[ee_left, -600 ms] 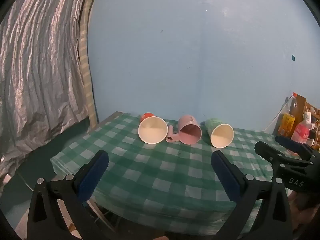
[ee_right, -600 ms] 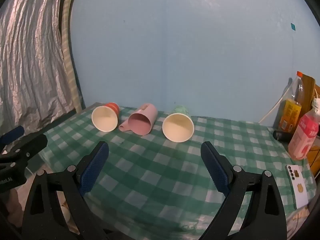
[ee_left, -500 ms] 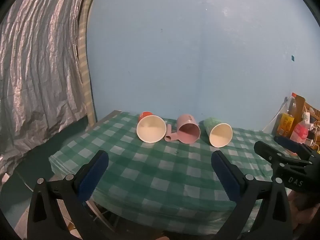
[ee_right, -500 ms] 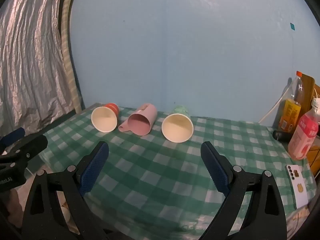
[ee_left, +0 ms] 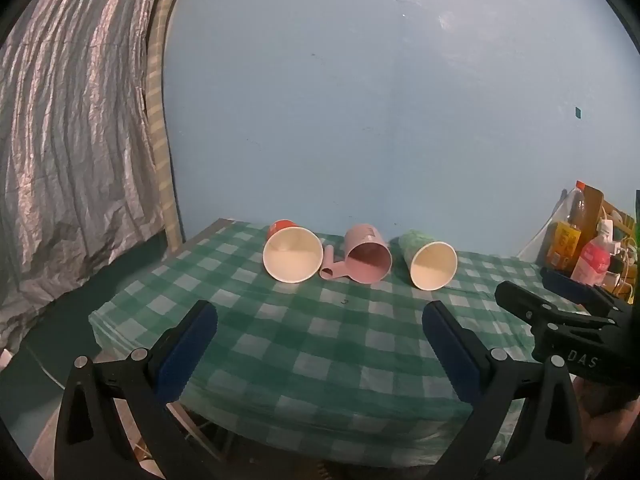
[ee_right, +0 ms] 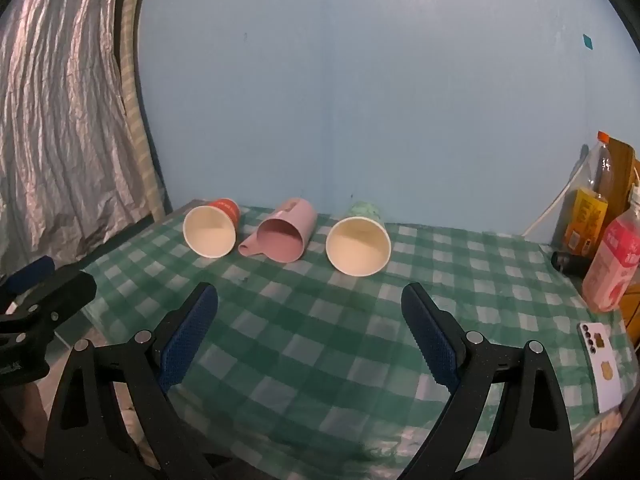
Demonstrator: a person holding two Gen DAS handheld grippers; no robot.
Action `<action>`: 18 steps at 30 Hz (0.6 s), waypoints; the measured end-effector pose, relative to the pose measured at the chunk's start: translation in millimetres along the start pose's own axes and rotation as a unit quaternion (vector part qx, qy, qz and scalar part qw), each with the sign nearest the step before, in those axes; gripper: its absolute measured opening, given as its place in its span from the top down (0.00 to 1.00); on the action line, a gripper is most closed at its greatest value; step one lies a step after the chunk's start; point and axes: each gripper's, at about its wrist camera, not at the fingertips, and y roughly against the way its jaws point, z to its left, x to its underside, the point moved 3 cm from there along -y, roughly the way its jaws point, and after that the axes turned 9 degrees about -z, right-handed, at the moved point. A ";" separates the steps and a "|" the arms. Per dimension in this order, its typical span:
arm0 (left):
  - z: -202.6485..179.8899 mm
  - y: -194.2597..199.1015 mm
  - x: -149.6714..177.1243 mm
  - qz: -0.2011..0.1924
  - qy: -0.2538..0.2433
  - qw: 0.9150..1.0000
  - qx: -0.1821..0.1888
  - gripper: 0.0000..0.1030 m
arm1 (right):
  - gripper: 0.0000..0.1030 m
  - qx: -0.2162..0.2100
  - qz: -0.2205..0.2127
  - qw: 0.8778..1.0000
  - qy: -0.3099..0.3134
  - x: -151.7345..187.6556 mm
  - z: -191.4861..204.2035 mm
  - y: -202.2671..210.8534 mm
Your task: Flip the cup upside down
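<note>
- The left hand-held gripper (ee_left: 320, 320) has its jaws spread wide with nothing between them; it hangs over the near edge of the desk (ee_left: 340, 344), well short of the cups. The lower parts of its black arms are cut off by the bottom of the frame.
- The right hand-held gripper (ee_right: 310, 312) is likewise wide open and holds nothing, also over the near part of the desk. In the left wrist view only its side shows at the right edge, partly cut off.
- Three cups lie on their sides in a row near the far edge of the desk, mouths turned toward the cameras.
- The red paper cup (ee_right: 211, 230) is leftmost; its pale inside holds nothing that can be seen, and most of its red outside is hidden behind the rim.
- The pink mug (ee_right: 286, 236) lies in the middle, just beside the red cup, with its handle (ee_right: 250, 247) on the cloth pointing toward that cup. Its inside looks bare.
- The green paper cup (ee_right: 359, 244) is rightmost, a little apart from the mug, with a pale bare inside.
- The desk wears a green and white checked cloth.
- At the right stand a tall bottle with a yellow label (ee_right: 588, 220) and a pink bottle (ee_right: 612, 264), both partly cut off; a white phone (ee_right: 602, 364) lies flat near the right edge.
- A crinkled silver sheet (ee_left: 68, 140) hangs at the left, with a blue wall (ee_left: 360, 100) behind.
</note>
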 end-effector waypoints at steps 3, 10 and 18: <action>0.7 0.9 -0.9 -0.001 -0.002 1.000 -0.003 0.00 | 0.11 0.002 0.000 1.000 0.000 2.3 0.7 -1.0; -0.2 -2.0 -1.1 0.000 0.007 1.000 -0.003 0.00 | 0.11 0.000 0.003 1.000 -0.001 4.1 0.5 -3.0; 7.2 3.6 -0.9 -0.001 0.008 1.000 0.008 0.00 | 0.11 -0.001 0.004 1.000 -0.003 3.6 -0.2 -3.4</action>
